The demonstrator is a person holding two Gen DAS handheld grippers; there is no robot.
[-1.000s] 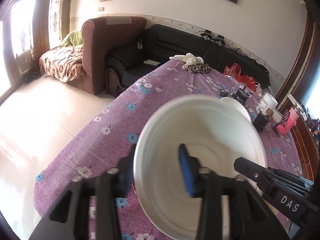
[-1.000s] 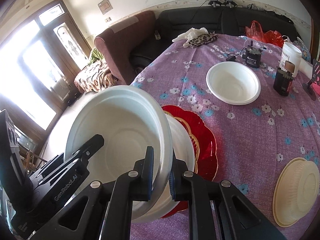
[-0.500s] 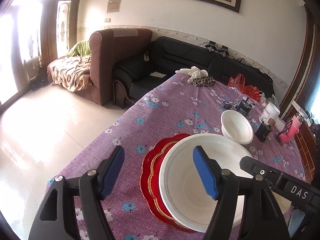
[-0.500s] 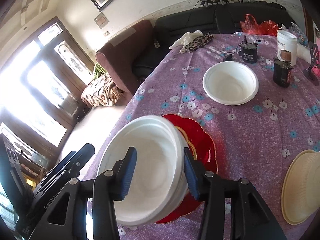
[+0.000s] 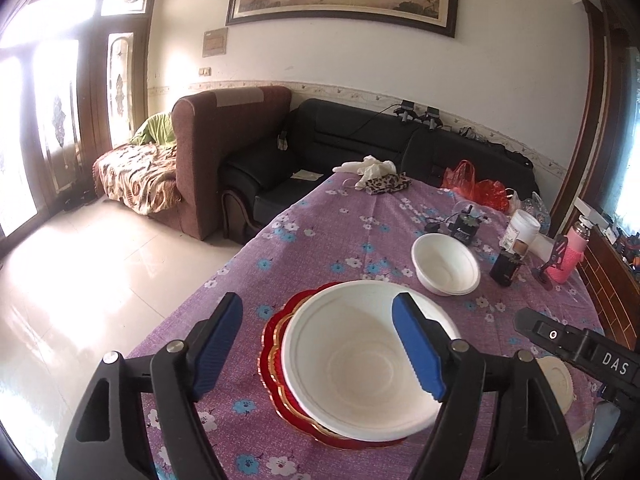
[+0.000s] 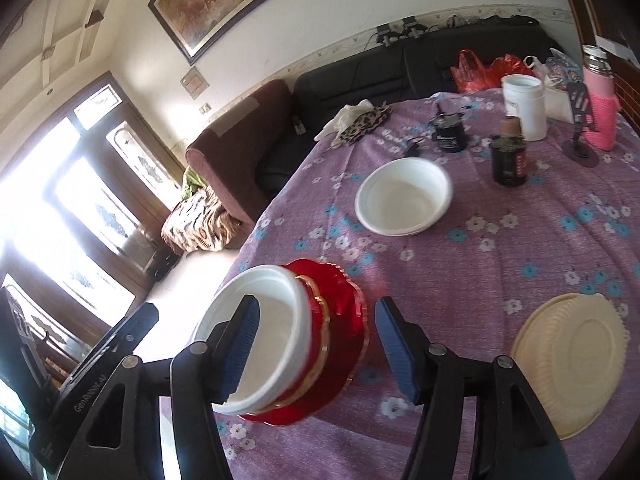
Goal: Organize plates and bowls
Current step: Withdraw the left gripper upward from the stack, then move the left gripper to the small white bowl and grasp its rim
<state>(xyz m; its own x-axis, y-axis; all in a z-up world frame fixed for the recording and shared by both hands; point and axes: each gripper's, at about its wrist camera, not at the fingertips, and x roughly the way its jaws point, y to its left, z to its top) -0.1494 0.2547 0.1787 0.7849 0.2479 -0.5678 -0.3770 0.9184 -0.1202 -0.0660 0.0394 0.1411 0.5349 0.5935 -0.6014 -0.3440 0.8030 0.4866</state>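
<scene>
A white bowl (image 5: 360, 360) (image 6: 268, 332) rests on a red scalloped plate (image 5: 276, 344) (image 6: 344, 320) near the table's front edge. My left gripper (image 5: 316, 348) is open, raised above and just behind the bowl, holding nothing. My right gripper (image 6: 316, 348) is open and empty, also above and behind the stack. A second white bowl (image 5: 446, 264) (image 6: 404, 196) stands farther back on the table. A cream plate (image 6: 568, 360) (image 5: 556, 380) lies upside down at the right.
The table has a purple flowered cloth (image 6: 500, 248). At the far right stand a dark jar (image 6: 510, 160), a white tub (image 6: 524, 106), a pink bottle (image 6: 600, 108) and a black device (image 6: 450, 132). Cloths (image 5: 376, 176) lie at the far end. Sofas stand beyond.
Both grippers were shut on the white bowl a second ago. They set it on the red plate, opened, and have pulled back and upward away from it.
</scene>
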